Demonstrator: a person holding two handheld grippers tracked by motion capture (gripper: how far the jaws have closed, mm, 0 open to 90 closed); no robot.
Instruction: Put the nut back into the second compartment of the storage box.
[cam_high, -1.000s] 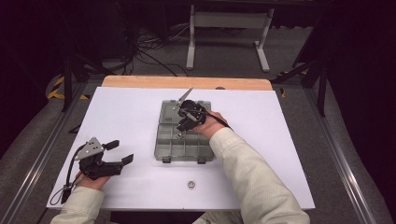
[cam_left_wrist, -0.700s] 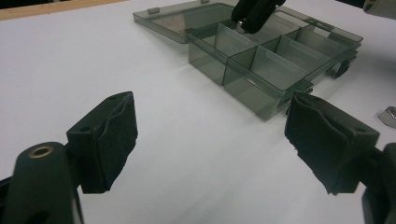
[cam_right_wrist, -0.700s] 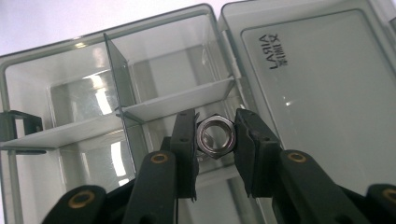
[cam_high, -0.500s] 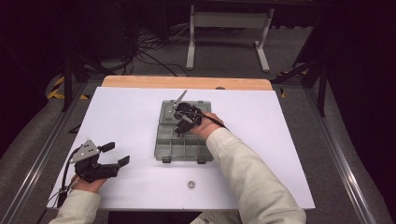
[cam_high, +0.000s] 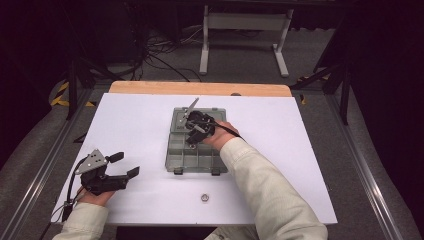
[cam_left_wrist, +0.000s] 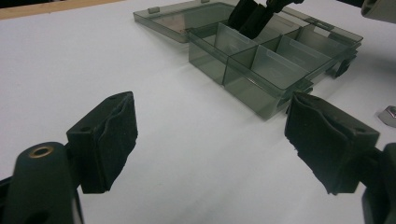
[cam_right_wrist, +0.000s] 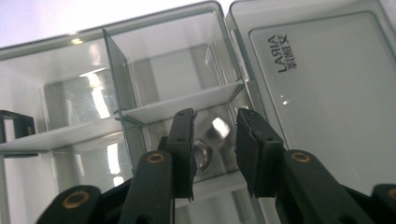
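Note:
A smoky clear compartment box (cam_high: 172, 155) lies open mid-table, its lid (cam_right_wrist: 327, 93) flat on the far side. My right gripper (cam_high: 192, 142) points down into one of its compartments. In the right gripper view its jaws (cam_right_wrist: 215, 114) stand a little apart and have just been opening. A small metal nut (cam_right_wrist: 204, 154) lies on the compartment floor between them, and the pads do not press on it. My left gripper (cam_high: 127, 164) rests near the table's left front, its jaws (cam_left_wrist: 212, 100) wide apart with nothing between them.
A second metal nut (cam_high: 204, 197) lies loose on the white table in front of the box, also visible at the right edge of the left gripper view (cam_left_wrist: 388, 113). The box's other compartments (cam_left_wrist: 275, 65) look bare. A wooden strip (cam_high: 200, 88) edges the far side.
The right gripper has shifted slightly to the left over the box. The left gripper has stayed where it was.

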